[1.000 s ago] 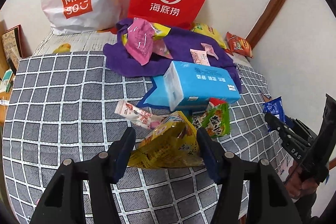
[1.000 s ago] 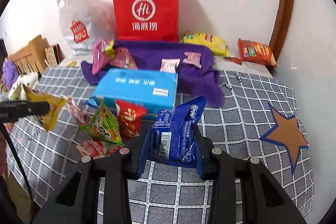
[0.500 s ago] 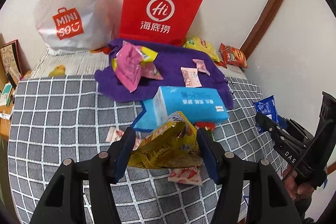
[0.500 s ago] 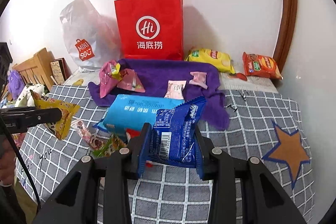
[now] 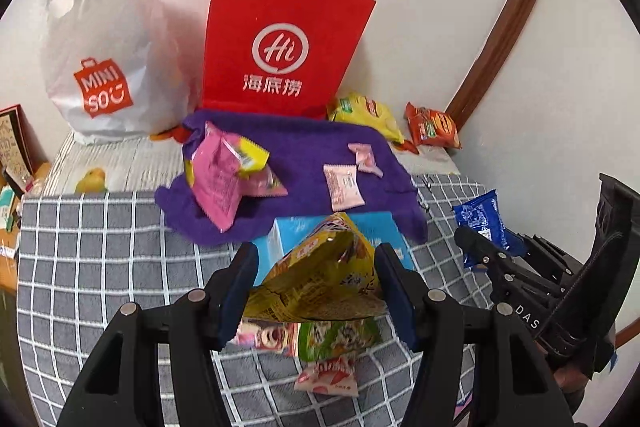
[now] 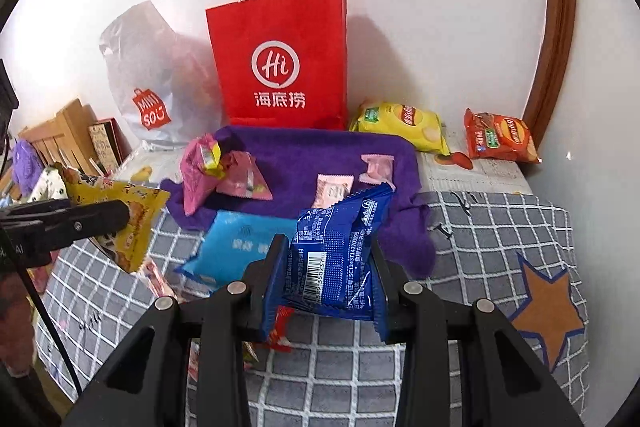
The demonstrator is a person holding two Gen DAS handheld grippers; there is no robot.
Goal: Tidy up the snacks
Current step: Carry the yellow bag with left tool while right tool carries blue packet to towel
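Yellow snack packet [image 5: 320, 283] clamped in left gripper [image 5: 316, 287], blue packet [image 6: 336, 259] clamped in right gripper [image 6: 326, 279], both angled downward

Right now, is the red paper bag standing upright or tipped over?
Upright. The red paper bag stands against the wall behind the purple towel, its white handles pointing up.

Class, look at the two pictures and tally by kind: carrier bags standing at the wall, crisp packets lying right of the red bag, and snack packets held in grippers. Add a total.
Carrier bags: 2 (red paper bag, white plastic bag)
Crisp packets: 2 (yellow crisp packet, orange crisp packet)
Held packets: 2 (yellow snack packet in left gripper, blue snack packet in right gripper)
Total: 6
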